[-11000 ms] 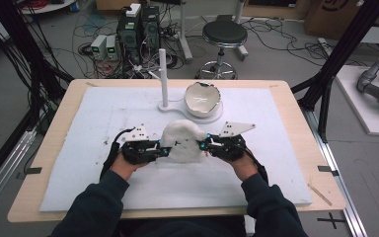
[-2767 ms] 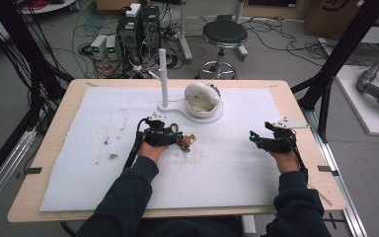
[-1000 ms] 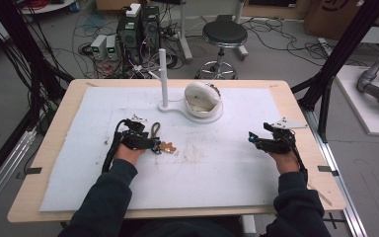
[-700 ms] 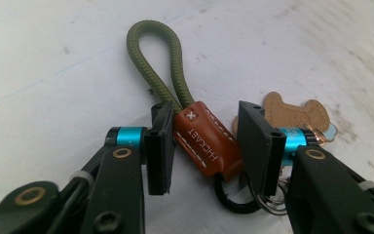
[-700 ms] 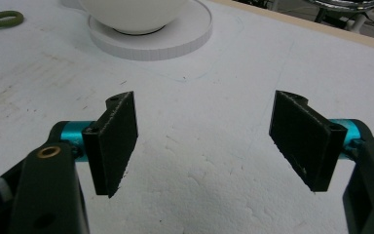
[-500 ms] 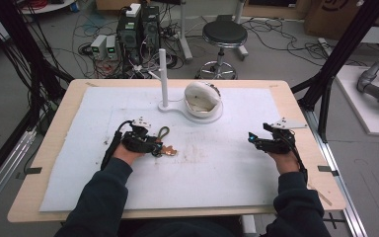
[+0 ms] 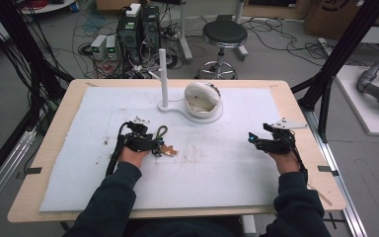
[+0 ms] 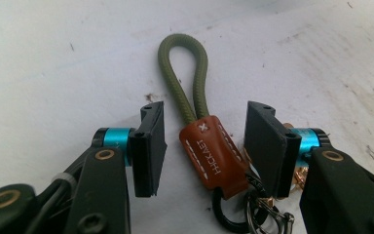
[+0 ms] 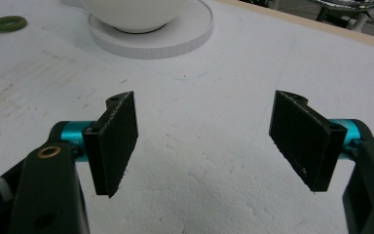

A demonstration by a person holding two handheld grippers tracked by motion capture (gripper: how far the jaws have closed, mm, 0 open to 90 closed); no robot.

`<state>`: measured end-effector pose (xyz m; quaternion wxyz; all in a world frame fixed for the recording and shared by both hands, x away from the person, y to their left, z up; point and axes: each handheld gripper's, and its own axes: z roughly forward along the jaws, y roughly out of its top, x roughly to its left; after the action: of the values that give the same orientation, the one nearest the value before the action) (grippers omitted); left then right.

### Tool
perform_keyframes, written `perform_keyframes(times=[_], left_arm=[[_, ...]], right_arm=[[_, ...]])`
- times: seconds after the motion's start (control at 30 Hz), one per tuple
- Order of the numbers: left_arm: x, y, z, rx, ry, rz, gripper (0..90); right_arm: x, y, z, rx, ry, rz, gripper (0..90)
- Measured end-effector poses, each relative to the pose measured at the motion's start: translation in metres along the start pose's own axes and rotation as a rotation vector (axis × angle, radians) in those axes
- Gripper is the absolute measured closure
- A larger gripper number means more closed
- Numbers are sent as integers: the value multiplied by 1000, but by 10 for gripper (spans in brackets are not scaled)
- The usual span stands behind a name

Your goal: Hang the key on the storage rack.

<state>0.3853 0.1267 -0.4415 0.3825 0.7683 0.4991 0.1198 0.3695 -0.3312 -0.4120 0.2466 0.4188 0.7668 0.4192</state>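
Keychain point(image 8: 214, 156) lies between left tool point(image 8: 204, 146) pads, untouched; jaws just opened, likely re-centring the grasp. Right tool point(image 9: 204, 146) released, idle at 3 o'clock.

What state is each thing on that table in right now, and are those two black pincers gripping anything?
Left gripper: open, jaws just widened, pads clear of the keychain between them.
Keychain: lying flat on the white mat, green cord loop pointing away, ungripped.
Right gripper: open, nothing between its jaws.
White bowl: tipped on its round stand.
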Motion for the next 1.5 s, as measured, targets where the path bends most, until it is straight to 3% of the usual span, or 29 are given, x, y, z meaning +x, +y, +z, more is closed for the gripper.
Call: perform_keyframes(times=[0.07, 0.17, 0.33, 0.4, 0.5, 0.53, 0.63, 0.7, 0.73, 0.83, 0.87, 0.93, 1.07, 1.5], left_arm=[[-6, -3, 2, -10, 49, 59, 509], [-9, -4, 2, -4, 87, 128, 582], [0, -2, -1, -15, 35, 55, 694], [0, -1, -3, -32, 20, 57, 697], [0, 1, -9, -87, -5, 45, 708], [1, 4, -15, -134, -28, 38, 710], [3, 6, -21, -158, -36, 54, 712], [7, 10, -33, -234, -44, 49, 714], [7, 10, -33, -234, -44, 49, 715], [14, 19, -52, -348, -65, 50, 715], [14, 19, -52, -348, -65, 50, 714], [18, 26, -64, -397, -71, 54, 715], [21, 36, -74, -438, -78, 61, 716], [25, 78, -86, -493, -74, 88, 717]], right_arm=[[0, 0, 0, 1, 1, -3, 265], [1, 0, 2, 7, 9, -8, 266], [1, 0, 1, 5, 21, -5, 267], [0, -1, 1, 5, 22, 0, 267], [-3, -2, 0, -3, 24, 16, 268], [-3, -2, 0, -3, 24, 16, 268], [-2, -2, 0, -6, 26, 19, 268], [-2, -2, -1, -5, 26, 15, 268], [-2, -2, -1, -5, 26, 15, 268], [-3, -2, -1, -10, 22, 20, 268], [-3, -2, -1, -12, 26, 23, 268], [-3, -1, -1, -20, 27, 26, 268], [-3, -1, -2, -29, 24, 24, 267], [-3, -1, -3, -34, 23, 30, 267]])
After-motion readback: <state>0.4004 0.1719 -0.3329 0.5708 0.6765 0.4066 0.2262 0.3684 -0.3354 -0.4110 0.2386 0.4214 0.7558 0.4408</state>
